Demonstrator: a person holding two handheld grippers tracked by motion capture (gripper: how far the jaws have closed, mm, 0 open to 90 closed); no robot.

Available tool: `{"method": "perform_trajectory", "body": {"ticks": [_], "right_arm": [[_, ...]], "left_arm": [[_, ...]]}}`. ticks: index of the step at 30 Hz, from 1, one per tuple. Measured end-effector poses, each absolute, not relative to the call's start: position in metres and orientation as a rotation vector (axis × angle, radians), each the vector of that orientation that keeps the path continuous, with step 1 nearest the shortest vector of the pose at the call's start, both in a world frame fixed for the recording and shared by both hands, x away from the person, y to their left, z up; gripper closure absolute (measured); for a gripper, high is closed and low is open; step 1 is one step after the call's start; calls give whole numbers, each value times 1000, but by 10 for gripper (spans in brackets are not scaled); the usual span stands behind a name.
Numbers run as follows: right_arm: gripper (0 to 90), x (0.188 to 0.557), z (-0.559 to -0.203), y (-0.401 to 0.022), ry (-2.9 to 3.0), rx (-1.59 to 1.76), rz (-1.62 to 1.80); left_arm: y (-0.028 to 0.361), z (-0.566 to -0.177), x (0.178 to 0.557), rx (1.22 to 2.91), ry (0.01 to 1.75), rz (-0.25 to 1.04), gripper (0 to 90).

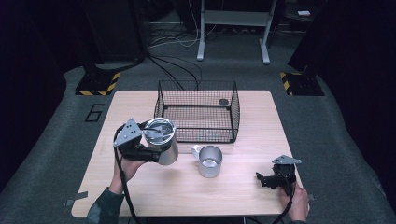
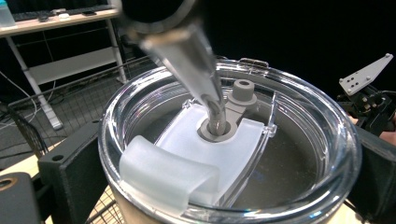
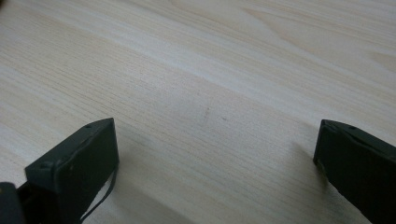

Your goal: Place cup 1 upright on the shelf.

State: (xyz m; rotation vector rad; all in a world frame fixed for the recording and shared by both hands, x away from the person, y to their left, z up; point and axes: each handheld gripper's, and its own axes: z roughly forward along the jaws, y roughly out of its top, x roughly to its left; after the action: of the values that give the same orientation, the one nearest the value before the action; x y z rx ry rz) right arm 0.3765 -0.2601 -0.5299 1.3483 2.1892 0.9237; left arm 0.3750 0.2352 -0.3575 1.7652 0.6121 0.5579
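My left hand-held gripper (image 1: 156, 150) clamps lidded tumbler (image 1: 162, 141) left of mug (image 1: 209, 161), keeping it steady; right hand-held gripper (image 1: 267, 179) right of mug, jaws apart, idle.

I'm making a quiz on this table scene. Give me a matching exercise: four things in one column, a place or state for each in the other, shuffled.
Things:
1. tumbler
2. mug
3. basket
4. right hand-held gripper

Places or states:
A. open, low over bare wood
B. clamped in the left hand-held gripper
C. black wire, at the table's far side
D. standing free on the table, handle at far left

Pairs: 1-B, 2-D, 3-C, 4-A
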Motion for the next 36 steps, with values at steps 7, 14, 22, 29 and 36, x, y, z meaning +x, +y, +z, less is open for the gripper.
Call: {"method": "perform_trajectory", "body": {"ticks": [7, 14, 22, 29, 36], "right_arm": [[0, 376, -530, -260, 2189, 1348, 922], [0, 377, -530, -260, 2189, 1348, 923], [0, 376, -530, -260, 2189, 1348, 923], [0, 376, -530, -260, 2189, 1349, 923], [0, 377, -530, -260, 2189, 1348, 923]], "left_arm": [[229, -343, 383, 1766, 588, 562, 41], [223, -331, 389, 1768, 566, 561, 41], [220, -324, 395, 1765, 559, 557, 41], [218, -319, 403, 1765, 558, 567, 41], [214, -315, 412, 1745, 576, 558, 41]]}}
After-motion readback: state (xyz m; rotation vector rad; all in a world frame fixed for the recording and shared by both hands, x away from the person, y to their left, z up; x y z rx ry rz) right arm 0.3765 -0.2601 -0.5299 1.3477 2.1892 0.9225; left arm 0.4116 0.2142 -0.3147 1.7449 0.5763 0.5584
